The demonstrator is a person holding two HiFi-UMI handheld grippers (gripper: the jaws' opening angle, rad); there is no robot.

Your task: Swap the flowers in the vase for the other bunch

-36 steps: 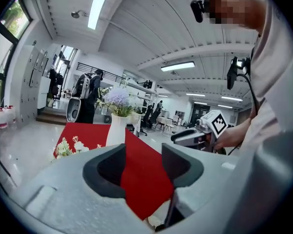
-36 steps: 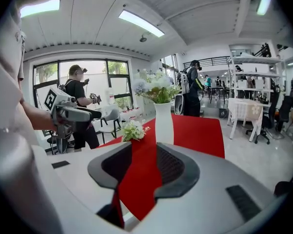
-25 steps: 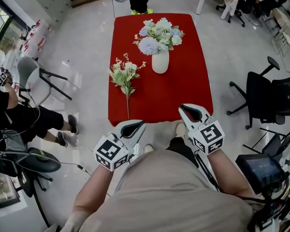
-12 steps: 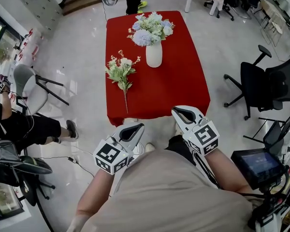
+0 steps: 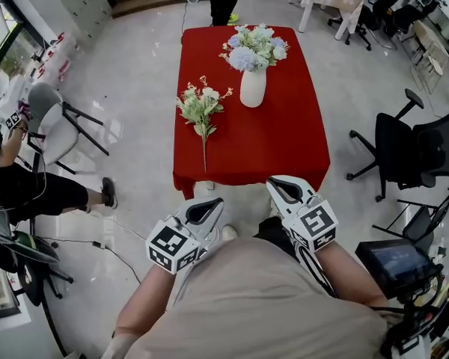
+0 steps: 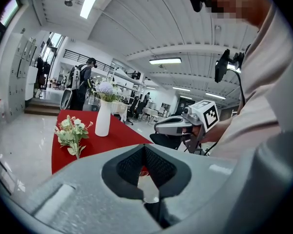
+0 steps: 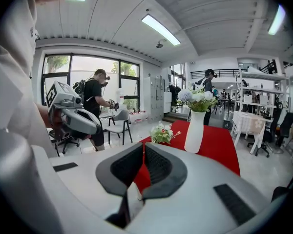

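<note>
hanging just short of the red table [image 5: 292, 144], left gripper [image 5: 208, 203] and right gripper [image 5: 278, 183] are both clenched on nothing, white vase [image 5: 253, 90] with its flowers [image 5: 256, 47] standing near the loose bunch [image 5: 202, 107] lying flat.

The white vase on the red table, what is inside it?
A bunch of pale blue and white flowers rises from the vase. Their stems and any water are hidden by its wall.

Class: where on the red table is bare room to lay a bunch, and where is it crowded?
Free: near right part of the table, between vase, loose bunch and front edge. Crowded: far half, around vase and bunch.
</note>
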